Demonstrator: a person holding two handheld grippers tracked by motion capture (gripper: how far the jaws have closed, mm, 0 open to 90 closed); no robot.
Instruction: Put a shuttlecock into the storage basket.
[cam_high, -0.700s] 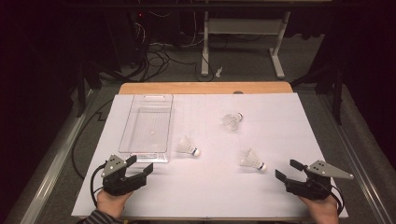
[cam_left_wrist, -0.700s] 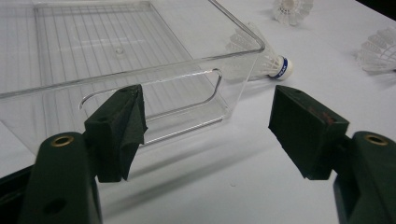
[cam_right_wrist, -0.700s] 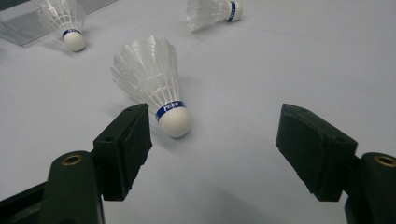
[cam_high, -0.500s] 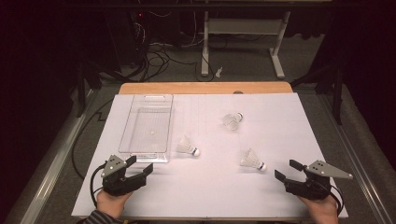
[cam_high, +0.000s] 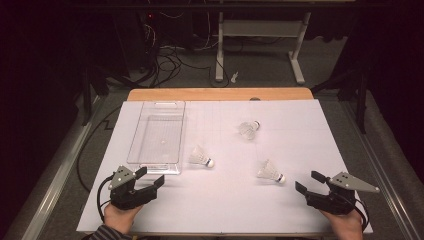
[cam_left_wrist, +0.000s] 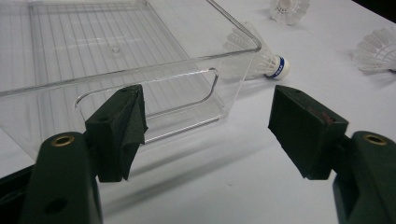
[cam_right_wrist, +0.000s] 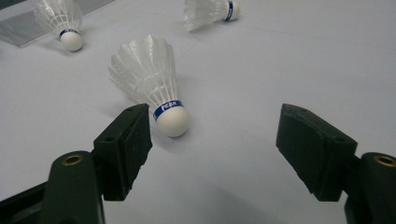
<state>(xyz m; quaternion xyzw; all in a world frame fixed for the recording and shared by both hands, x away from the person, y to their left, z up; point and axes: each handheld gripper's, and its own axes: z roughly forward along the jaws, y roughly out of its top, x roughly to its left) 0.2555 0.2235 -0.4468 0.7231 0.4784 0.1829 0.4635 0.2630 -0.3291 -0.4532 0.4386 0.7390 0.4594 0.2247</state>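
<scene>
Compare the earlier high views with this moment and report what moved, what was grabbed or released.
Nothing visibly changed: the left gripper and right gripper rest open and empty at the near edge, the three shuttlecocks lie loose on the white sheet, and the clear tray sits as before.

A blue band around the nearest shuttlecock (cam_right_wrist: 149, 84), just above its white cork tip, is showing the word "PEAK".
</scene>
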